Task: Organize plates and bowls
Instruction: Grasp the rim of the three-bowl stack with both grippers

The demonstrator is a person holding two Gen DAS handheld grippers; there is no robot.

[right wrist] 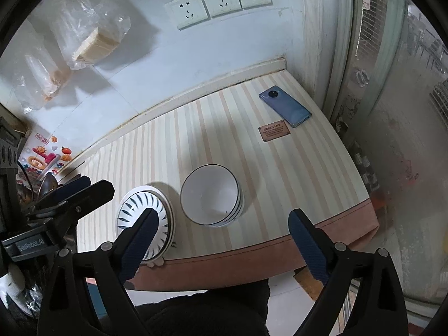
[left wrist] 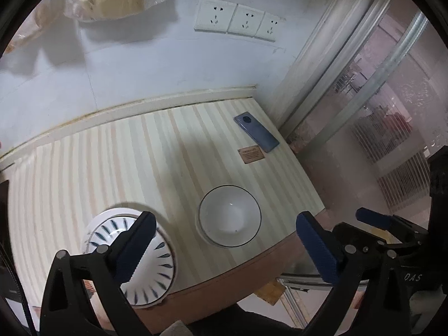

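A stack of white bowls with thin dark rims [left wrist: 230, 216] [right wrist: 212, 196] stands upright near the front edge of the striped table [left wrist: 112, 162] [right wrist: 280, 168]. To its left a stack of white plates with blue leaf marks [left wrist: 151, 266] [right wrist: 134, 207] sits at the table's front edge. My left gripper [left wrist: 226, 249] is open and empty, held above the front edge, its left finger over the plates. My right gripper [right wrist: 224, 243] is open and empty, above the front edge in front of the bowls. The left gripper also shows in the right wrist view [right wrist: 70, 193].
A blue phone [left wrist: 256, 131] [right wrist: 285, 106] and a small brown label [right wrist: 273, 133] lie at the table's far right corner. Wall sockets [right wrist: 221, 0] and hanging plastic bags [right wrist: 92, 36] are on the wall behind. A glass door [right wrist: 392, 112] stands at the right.
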